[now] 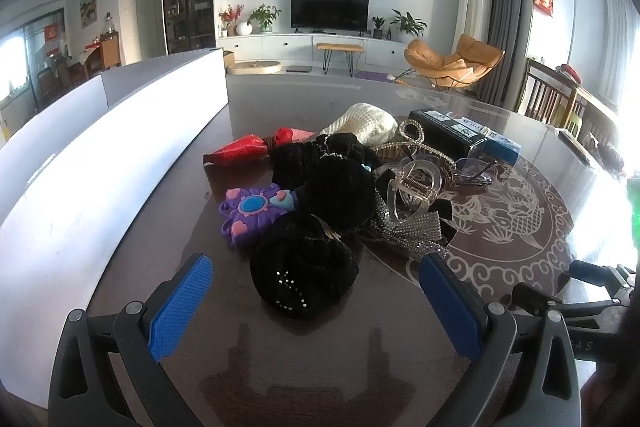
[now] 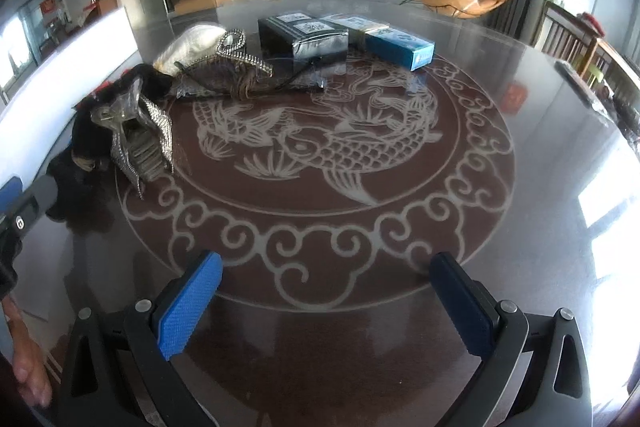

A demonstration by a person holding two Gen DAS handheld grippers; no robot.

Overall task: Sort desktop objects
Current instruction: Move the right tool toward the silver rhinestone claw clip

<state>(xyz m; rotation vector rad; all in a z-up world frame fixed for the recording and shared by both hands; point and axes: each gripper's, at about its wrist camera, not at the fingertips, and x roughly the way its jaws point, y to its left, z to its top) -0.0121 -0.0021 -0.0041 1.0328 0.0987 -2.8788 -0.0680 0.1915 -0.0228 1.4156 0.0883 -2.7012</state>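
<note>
Nearest, black sequined scrunchie (image 1: 304,273) sits between my left hand-held gripper (image 1: 316,277) fingers, spread wide to straddle it; right hand-held gripper (image 2: 334,291) idles wide over bare table (image 2: 320,347).

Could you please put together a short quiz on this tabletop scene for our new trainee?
1. True or false: the left gripper is shut on the black scrunchie.
2. Which item lies directly left of the black pile in the left wrist view? A) purple toy B) blue box C) clear claw clip
3. What does the right gripper hover over?

Key
1. False: its jaws stand wide apart, with the scrunchie lying loose on the table between and just beyond them.
2. A.
3. A bare part of the table, at the rim of the fish pattern; its jaws are open and hold nothing.
</note>
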